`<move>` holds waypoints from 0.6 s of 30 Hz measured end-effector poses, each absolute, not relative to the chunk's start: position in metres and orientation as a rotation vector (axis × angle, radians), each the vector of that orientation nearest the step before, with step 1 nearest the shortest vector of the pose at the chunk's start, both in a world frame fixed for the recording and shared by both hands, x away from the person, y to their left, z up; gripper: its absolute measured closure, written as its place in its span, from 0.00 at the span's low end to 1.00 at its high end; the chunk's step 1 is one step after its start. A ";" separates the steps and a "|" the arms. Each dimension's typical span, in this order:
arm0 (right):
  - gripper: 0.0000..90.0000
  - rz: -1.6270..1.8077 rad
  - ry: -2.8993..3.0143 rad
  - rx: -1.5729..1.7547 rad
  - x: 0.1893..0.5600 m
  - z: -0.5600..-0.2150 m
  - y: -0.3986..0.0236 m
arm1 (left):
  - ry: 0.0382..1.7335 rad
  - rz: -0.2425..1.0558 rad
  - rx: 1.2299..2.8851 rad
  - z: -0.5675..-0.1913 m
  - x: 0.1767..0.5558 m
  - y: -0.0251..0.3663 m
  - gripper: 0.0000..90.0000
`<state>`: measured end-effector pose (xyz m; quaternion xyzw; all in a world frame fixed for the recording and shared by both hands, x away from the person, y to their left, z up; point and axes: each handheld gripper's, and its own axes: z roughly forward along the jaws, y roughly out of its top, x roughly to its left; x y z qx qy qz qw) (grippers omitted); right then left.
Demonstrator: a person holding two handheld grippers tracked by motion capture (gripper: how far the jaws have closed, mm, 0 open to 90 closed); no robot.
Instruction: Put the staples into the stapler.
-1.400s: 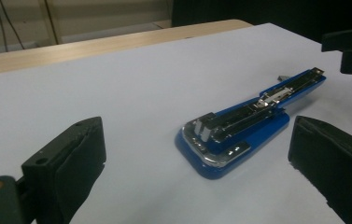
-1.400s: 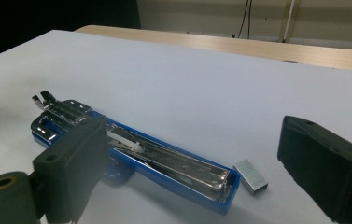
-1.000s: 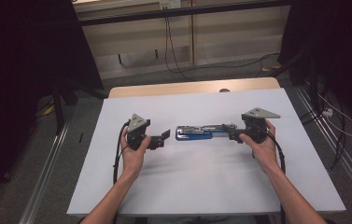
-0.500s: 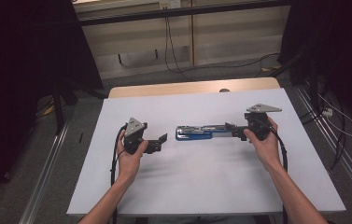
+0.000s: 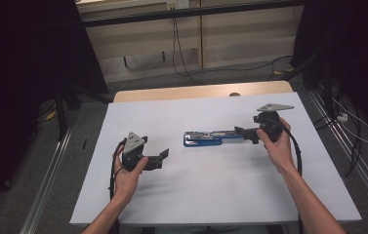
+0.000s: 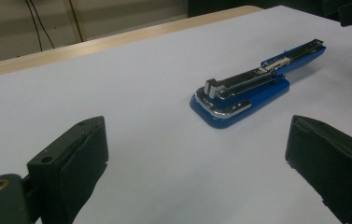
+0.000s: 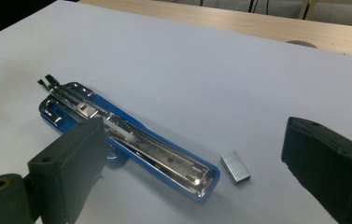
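Observation:
A blue stapler [image 5: 206,139] lies unfolded flat on the white table top, its chrome staple channel facing up [image 7: 131,140]. A small grey strip of staples [image 7: 235,167] rests on the table beside its near end. My right gripper [image 5: 248,134] is at the stapler's right end, open, its jaws wide apart [image 7: 197,172] with the stapler's end and the staples just ahead of them. My left gripper [image 5: 158,160] is held open to the left of the stapler and apart from it; the stapler [image 6: 257,81] lies ahead and to the right of its gripper [image 6: 197,172].
The white table top [image 5: 196,200] has a bare wooden strip [image 5: 196,91] along its far edge. Metal rails [image 5: 50,190] run along the floor on both sides, and cables [image 5: 357,131] trail on the floor at the right.
My left gripper has drawn back from the stapler toward the near left. My right hand has shifted slightly farther up the table. The stapler has stayed put.

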<state>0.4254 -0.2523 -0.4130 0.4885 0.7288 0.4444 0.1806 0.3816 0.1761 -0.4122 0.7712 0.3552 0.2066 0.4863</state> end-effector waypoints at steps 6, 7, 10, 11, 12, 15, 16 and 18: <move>0.08 1.241 2.094 1.390 0.432 -0.410 -0.255 | 0.857 0.523 1.870 -0.412 0.364 0.187 0.07; 0.08 1.243 2.097 1.388 0.433 -0.409 -0.255 | 0.861 0.527 1.870 -0.413 0.362 0.189 0.06; 0.07 1.231 2.092 1.378 0.435 -0.407 -0.256 | 0.873 0.525 1.861 -0.413 0.354 0.196 0.06; 0.07 1.231 2.092 1.378 0.437 -0.406 -0.257 | 0.876 0.522 1.860 -0.413 0.352 0.198 0.06; 0.07 1.220 2.095 1.373 0.438 -0.405 -0.257 | 0.873 0.526 1.865 -0.413 0.348 0.202 0.06; 0.07 1.190 2.091 1.359 0.443 -0.401 -0.258 | 0.890 0.518 1.868 -0.413 0.337 0.209 0.06; 0.06 1.183 2.089 1.357 0.444 -0.401 -0.258 | 0.884 0.510 1.867 -0.415 0.333 0.211 0.06; 0.06 1.184 2.104 1.353 0.447 -0.399 -0.259 | 0.898 0.500 1.873 -0.417 0.328 0.215 0.06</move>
